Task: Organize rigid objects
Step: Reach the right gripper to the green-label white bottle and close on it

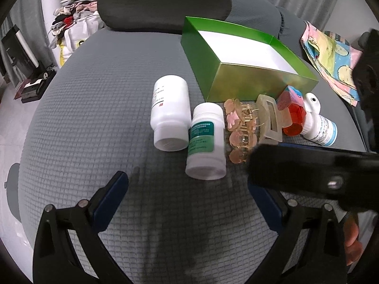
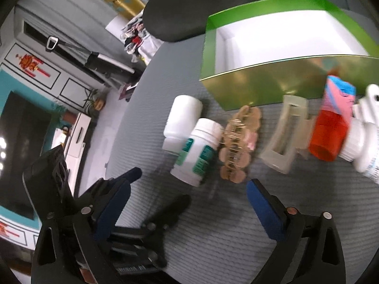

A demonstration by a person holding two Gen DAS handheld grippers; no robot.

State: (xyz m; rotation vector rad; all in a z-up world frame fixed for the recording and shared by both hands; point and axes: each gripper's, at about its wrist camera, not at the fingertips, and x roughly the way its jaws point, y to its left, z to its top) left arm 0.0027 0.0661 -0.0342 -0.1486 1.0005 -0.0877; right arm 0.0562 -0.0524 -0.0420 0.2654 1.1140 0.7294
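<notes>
A green box [image 1: 260, 82] with a white inside stands open on the grey cushion [image 1: 94, 118]. In front of it lie in a row a plain white bottle [image 1: 170, 116], a white bottle with a teal label [image 1: 206, 142], a pink and amber hair claw [image 1: 239, 130], a pale translucent hair claw [image 1: 270, 118], a red bottle [image 1: 293, 118] and a white bottle with a blue label [image 1: 319, 127]. My left gripper [image 1: 187, 184] is open just short of the teal-label bottle [image 2: 196, 151]. My right gripper [image 2: 189, 184] is open too, close before the same bottle and the amber claw [image 2: 236, 142].
The right gripper's black body [image 1: 308, 170] crosses the left wrist view and hides part of the left gripper's right finger. A dark headrest [image 1: 163, 2] rises behind the box. A patterned cloth [image 1: 331, 56] lies far right. Clothes [image 1: 75, 16] are piled at the far left.
</notes>
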